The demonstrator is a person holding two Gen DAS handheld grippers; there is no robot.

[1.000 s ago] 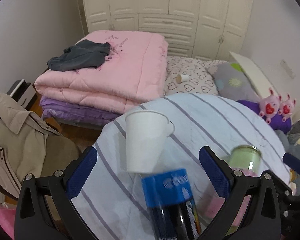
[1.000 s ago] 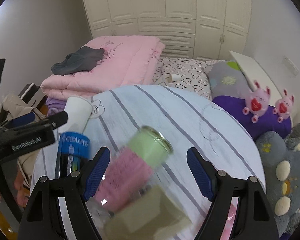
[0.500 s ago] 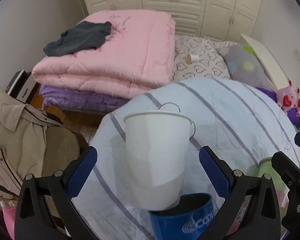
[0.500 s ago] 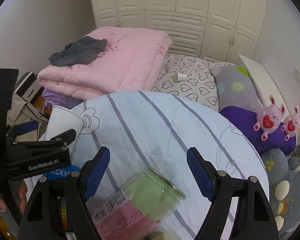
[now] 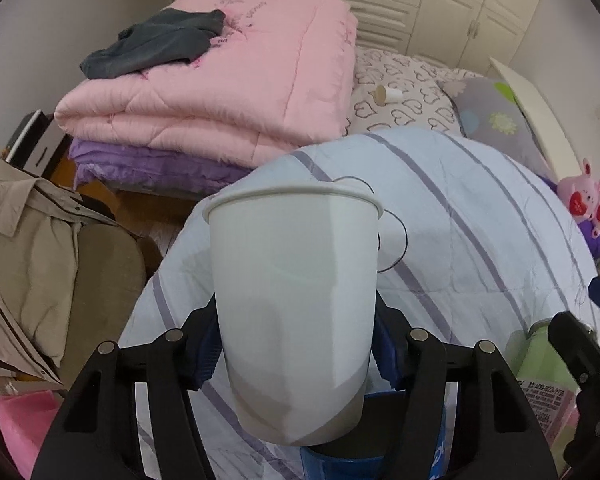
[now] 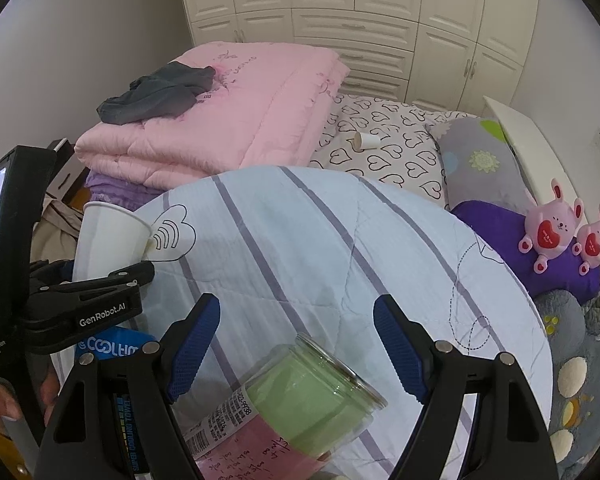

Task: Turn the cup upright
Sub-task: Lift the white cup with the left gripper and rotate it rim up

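Observation:
A white paper cup fills the middle of the left wrist view, rim up and away from the camera. My left gripper is shut on the cup's lower half, its blue pads pressing both sides. In the right wrist view the cup shows at the left edge, tilted, held in the left gripper's black fingers. My right gripper is open and empty above the striped quilt.
A blue tube lies under the cup. A green-lidded clear jar lies on its side between the right gripper's fingers. A pink folded quilt, pillows and pink plush toys lie behind. Another small cup lies on the heart-print sheet.
My left gripper has moved up to the white cup and shut on it. The cup now fills the left wrist view. My right gripper has drawn back from the jar and stays open.

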